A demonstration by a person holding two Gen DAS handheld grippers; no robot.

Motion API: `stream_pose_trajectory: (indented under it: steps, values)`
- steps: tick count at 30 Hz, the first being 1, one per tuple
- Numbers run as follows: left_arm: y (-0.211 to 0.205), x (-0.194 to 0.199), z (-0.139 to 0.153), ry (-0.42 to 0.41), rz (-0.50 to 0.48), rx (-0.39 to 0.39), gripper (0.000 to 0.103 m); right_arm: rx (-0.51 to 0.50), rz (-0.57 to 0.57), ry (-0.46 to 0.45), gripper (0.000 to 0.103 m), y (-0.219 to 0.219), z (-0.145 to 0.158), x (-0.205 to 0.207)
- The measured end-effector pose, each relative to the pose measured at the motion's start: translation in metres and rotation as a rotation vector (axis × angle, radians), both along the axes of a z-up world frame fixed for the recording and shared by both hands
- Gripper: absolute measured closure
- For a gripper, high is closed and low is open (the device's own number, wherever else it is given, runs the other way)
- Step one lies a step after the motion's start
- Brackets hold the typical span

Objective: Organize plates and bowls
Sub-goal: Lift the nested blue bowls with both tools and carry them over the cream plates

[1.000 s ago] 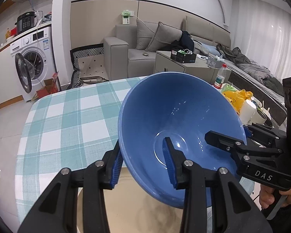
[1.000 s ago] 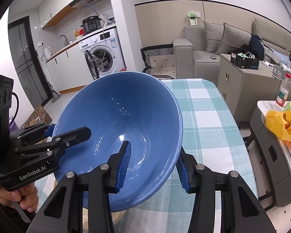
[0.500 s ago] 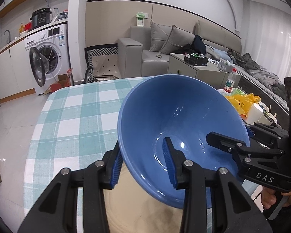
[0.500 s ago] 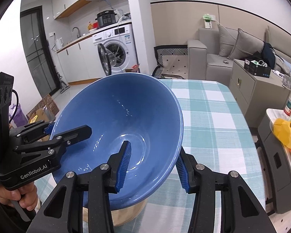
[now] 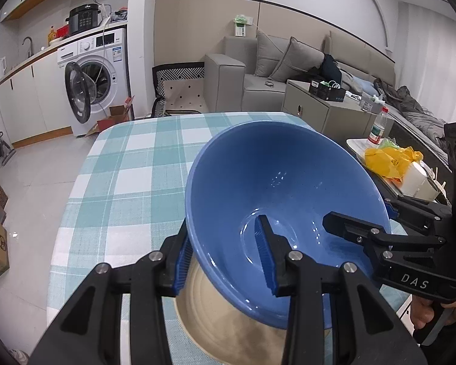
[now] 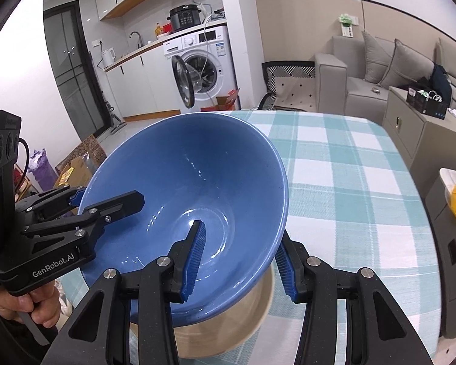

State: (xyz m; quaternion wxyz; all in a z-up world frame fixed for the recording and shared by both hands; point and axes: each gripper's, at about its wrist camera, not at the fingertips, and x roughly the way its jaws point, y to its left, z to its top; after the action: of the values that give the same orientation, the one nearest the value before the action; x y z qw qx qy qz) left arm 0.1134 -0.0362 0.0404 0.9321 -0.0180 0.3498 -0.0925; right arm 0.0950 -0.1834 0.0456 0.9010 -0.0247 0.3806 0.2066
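The fingers (image 5: 266, 255) of the left gripper (image 5: 225, 257) and right gripper (image 6: 238, 258) pinch the blue bowl's (image 5: 276, 188) rim from opposite sides, above a tan bowl (image 6: 228, 328) on the checked counter (image 5: 130, 170).

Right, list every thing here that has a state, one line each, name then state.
blue bowl: empty, tilted, held at opposite sides of its rim.
left gripper: shut on the bowl's rim.
right gripper: shut on the bowl's rim.
beige dish: on the checked tablecloth, under the bowl; contact not visible.
washing machine: door open.
clear bottle: upright, red cap on.
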Motion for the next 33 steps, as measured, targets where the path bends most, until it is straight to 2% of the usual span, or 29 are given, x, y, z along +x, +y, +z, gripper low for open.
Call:
stream_pose_trajectory:
  steps: [23,33]
  values:
    - [0.013,0.000,-0.029,0.071,0.026,0.005,0.065,-0.036,0.033,0.071,0.057,0.017,-0.030,0.007]
    - [0.013,0.005,-0.033,0.074,0.026,0.010,0.065,-0.032,0.029,0.075,0.057,0.017,-0.031,0.010]
